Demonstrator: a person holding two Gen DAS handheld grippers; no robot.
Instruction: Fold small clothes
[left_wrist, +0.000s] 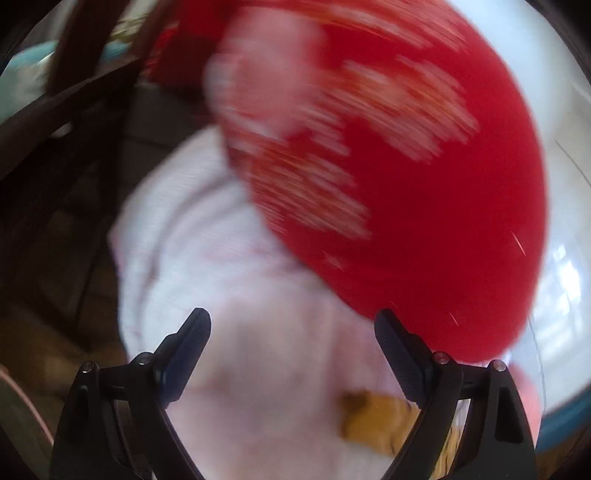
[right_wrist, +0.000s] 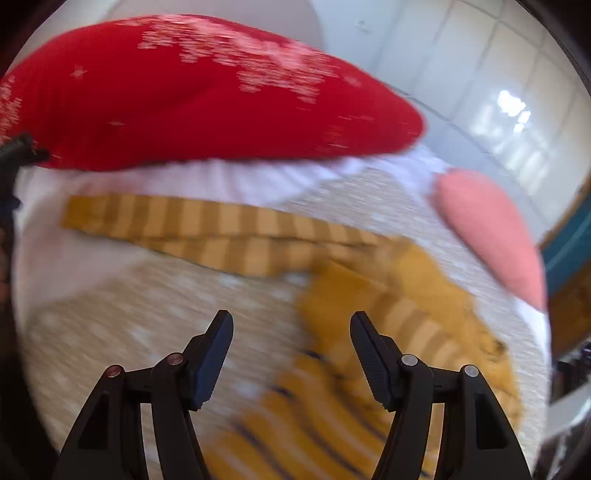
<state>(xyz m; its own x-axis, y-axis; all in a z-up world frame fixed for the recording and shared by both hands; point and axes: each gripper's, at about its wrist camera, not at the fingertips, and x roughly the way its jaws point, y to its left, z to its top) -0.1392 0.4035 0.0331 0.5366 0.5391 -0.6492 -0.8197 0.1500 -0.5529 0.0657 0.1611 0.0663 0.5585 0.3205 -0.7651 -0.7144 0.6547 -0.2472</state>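
Red knit with a white snowflake pattern, the Christmas stocking (right_wrist: 207, 99) serves as the landmark; in the right wrist view it lies across the far part of the pile, with the tip of the left gripper at its left end. Just on the near side of it lies a white garment (right_wrist: 229, 181), then a mustard striped sock pair (right_wrist: 207, 229) laid flat and long. Nearer still sits a crumpled mustard striped piece (right_wrist: 417, 332), and to the stocking's right a pink piece (right_wrist: 487, 236). All rest on a pale speckled cloth (right_wrist: 110, 332) over the counter; both views are motion-blurred.

The right gripper (right_wrist: 291, 332) has its fingers spread with nothing between them, poised above the speckled cloth beside the crumpled piece. The left gripper (left_wrist: 291, 332) is likewise spread and empty, over the white garment near the stocking's edge.

To do this step well, I judge each gripper should pinch one single layer at a corner or cuff, lift slightly, and lay it over squarely without dragging its neighbours.

Count: one stocking, one white garment, one pink piece, two flat striped strips, one crumpled striped piece.
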